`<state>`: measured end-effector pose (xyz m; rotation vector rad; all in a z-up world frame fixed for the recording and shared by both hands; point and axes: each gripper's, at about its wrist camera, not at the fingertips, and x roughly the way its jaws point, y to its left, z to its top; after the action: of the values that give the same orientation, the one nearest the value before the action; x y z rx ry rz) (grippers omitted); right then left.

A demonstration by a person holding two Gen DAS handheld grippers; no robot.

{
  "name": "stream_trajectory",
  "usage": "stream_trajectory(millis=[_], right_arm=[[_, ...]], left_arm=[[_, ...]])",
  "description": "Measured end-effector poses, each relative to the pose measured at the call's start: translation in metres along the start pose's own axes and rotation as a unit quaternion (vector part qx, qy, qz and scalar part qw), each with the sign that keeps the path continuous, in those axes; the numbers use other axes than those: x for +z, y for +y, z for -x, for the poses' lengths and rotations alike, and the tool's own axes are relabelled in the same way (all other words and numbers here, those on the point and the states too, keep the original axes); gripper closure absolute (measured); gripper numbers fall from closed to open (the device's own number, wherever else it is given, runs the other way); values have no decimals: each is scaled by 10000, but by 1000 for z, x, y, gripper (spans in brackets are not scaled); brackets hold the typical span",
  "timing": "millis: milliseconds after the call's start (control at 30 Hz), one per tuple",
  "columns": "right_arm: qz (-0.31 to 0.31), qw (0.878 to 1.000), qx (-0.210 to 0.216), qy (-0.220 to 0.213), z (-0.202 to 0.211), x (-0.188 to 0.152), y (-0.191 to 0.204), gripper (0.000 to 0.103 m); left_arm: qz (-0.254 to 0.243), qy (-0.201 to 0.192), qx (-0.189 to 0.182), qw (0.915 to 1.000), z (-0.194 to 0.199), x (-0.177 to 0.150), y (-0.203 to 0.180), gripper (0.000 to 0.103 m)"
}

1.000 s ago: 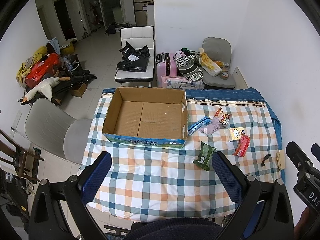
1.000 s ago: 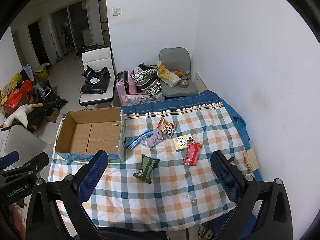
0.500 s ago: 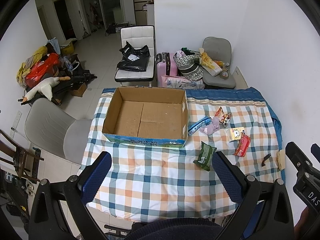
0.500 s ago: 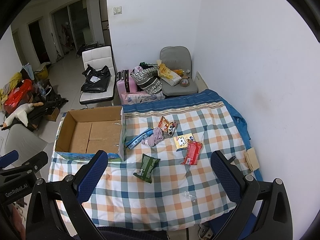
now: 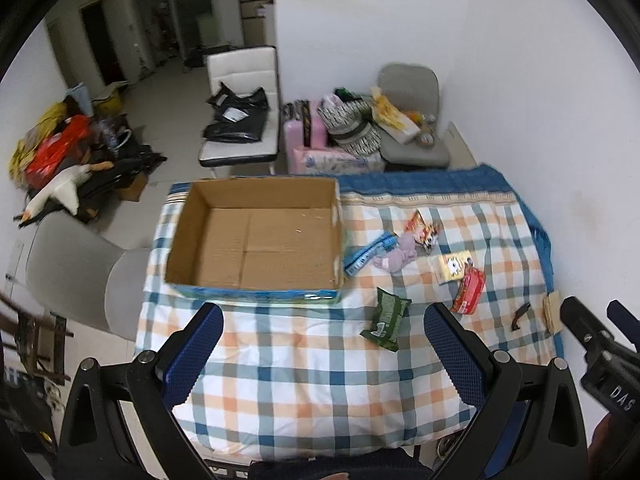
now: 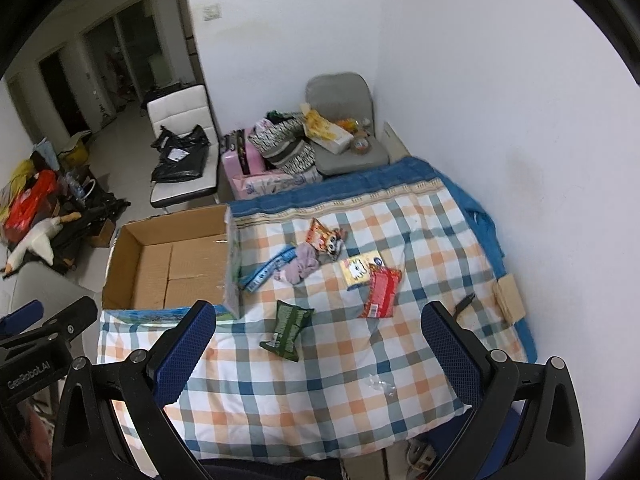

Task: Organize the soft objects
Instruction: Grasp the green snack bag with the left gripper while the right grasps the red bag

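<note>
Your left gripper (image 5: 323, 344) and right gripper (image 6: 320, 342) both hang above the near edge of the surface (image 6: 304, 400), jaws spread wide with nothing between them. Each gripper's base is cut off by the bottom of its own view, and the other one shows only as a sliver at the side.

Ahead of the fingers lies a broad bare stretch of checked cloth, free room before the first item. That item is the green pack (image 6: 287, 329), flat on the cloth, its long axis running near to far with a slight lean to the right. Right of it lies the red pack (image 6: 380, 294), also lengthwise away from you, overlapping the near corner of the yellow pack (image 6: 359, 270). Farther on, the purple soft toy (image 6: 300, 267) lies crumpled; its shape is hard to make out. The blue strip (image 6: 269, 270) runs diagonally beside it, one end touching the box (image 5: 256, 240). The box stands open at the far left of the surface. A small black clip (image 6: 464, 301) and a tan block (image 6: 508, 300) lie near the right edge.
</note>
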<state>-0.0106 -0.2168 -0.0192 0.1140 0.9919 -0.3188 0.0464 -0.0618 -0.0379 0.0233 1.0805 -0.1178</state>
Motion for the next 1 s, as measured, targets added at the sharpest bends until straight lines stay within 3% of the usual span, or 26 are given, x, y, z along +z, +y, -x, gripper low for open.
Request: stream_trajectory(millis=[233, 400, 567, 800, 867, 933, 1000], right_arm=[[-673, 9957, -102, 621, -95, 19, -77, 0], [-1019, 9853, -41, 1373, -216, 18, -125, 0], [-1202, 9668, 286, 2235, -346, -1, -149, 0], [-1325, 9502, 592, 2758, -425, -21, -153, 5], [-1375, 9462, 678, 2850, -437, -24, -152, 13], [-1404, 9403, 688, 3023, -450, -30, -150, 29], [-1448, 9363, 715, 3120, -460, -35, -148, 42]], left_arm=[[-706, 391, -243, 9964, -93, 32, -65, 0], [-1147, 904, -193, 9891, -177, 34, -104, 0], [-1274, 1878, -176, 9738, -265, 11, -122, 14], [-1231, 3032, -182, 9448, -355, -39, -132, 22], [-1191, 3283, -224, 9368, -374, -52, -132, 23], [-1150, 3465, -185, 9308, -390, -63, -132, 28], [-1163, 3520, -183, 9286, -400, -71, -133, 48]])
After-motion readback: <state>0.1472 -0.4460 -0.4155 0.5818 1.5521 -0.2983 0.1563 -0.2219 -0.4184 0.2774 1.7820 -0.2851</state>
